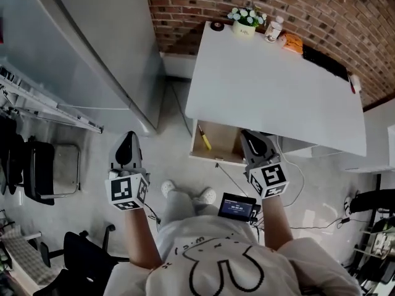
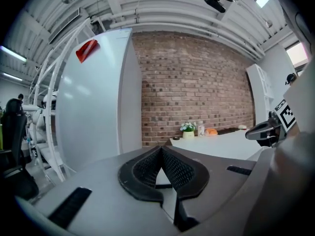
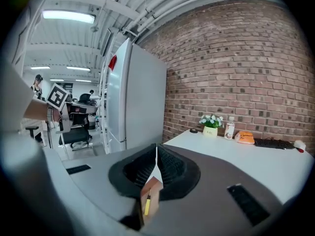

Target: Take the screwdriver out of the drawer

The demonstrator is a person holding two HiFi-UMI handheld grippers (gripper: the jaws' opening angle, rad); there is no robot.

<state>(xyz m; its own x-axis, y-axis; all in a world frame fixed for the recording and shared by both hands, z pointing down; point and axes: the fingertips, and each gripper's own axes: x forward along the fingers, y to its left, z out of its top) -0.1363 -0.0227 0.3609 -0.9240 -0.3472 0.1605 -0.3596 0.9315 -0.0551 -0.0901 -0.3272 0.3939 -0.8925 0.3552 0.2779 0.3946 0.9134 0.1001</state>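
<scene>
Under the front edge of the white table (image 1: 271, 91) a wooden drawer (image 1: 225, 145) stands pulled open. A yellow-handled screwdriver (image 1: 204, 139) lies in its left part. My right gripper (image 1: 246, 133) hangs over the drawer's right side, jaws shut and empty. In the right gripper view the shut jaw tips (image 3: 156, 150) meet, and the screwdriver (image 3: 146, 204) shows in the drawer (image 3: 153, 191) below them. My left gripper (image 1: 128, 135) is held over the floor, left of the drawer. It is shut on nothing, and in the left gripper view (image 2: 161, 150) it points towards the brick wall.
A tall grey refrigerator (image 1: 92, 48) stands left of the table. At the table's far edge are a flower pot (image 1: 245, 22), a bottle (image 1: 273, 28), an orange object (image 1: 292, 42) and a black keyboard (image 1: 326, 61). A black chair (image 1: 37, 171) is at far left.
</scene>
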